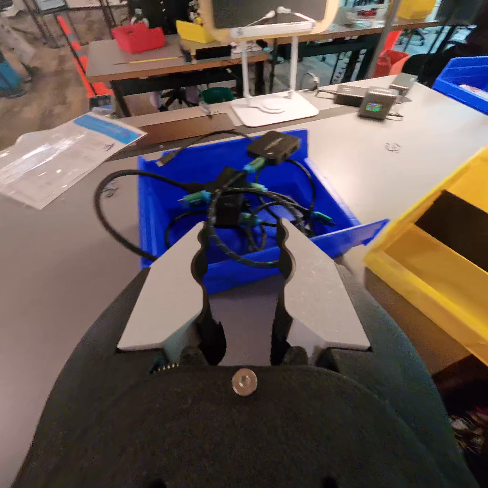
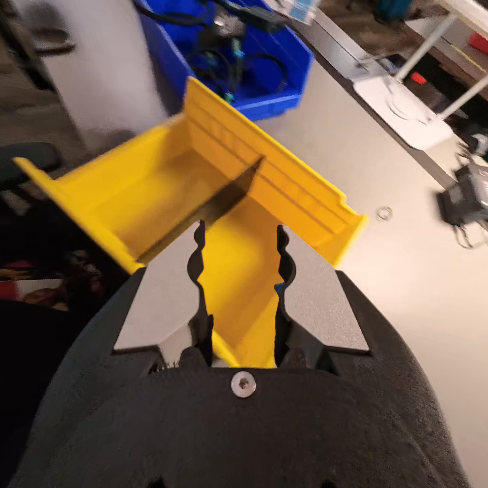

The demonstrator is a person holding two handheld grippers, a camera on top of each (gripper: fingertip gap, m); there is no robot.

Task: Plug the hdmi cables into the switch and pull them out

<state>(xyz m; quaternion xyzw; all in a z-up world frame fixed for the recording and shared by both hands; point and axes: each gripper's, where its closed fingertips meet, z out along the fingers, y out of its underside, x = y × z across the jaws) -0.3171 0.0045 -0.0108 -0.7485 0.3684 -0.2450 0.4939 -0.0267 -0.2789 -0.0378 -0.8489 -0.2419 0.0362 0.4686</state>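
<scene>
Right now my left gripper (image 1: 241, 224) spread wide, holding nothing, above the blue bin (image 1: 184, 163) of tangled HDMI cables (image 1: 264, 200) and black switch (image 1: 274, 146), my right gripper (image 2: 239, 224) likewise parted, empty, over the yellow divided bin (image 2: 148, 190).

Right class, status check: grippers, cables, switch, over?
Left gripper open, empty, above blue plastic bin. Right gripper open, empty, over divided yellow plastic bin. Black HDMI cables and black box switch tangled in blue bin, untouched.

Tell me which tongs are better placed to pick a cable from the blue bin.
Left. The left tongs are open and aimed at the cables in the blue bin. The right tongs hover over the yellow bin, farther away.
</scene>
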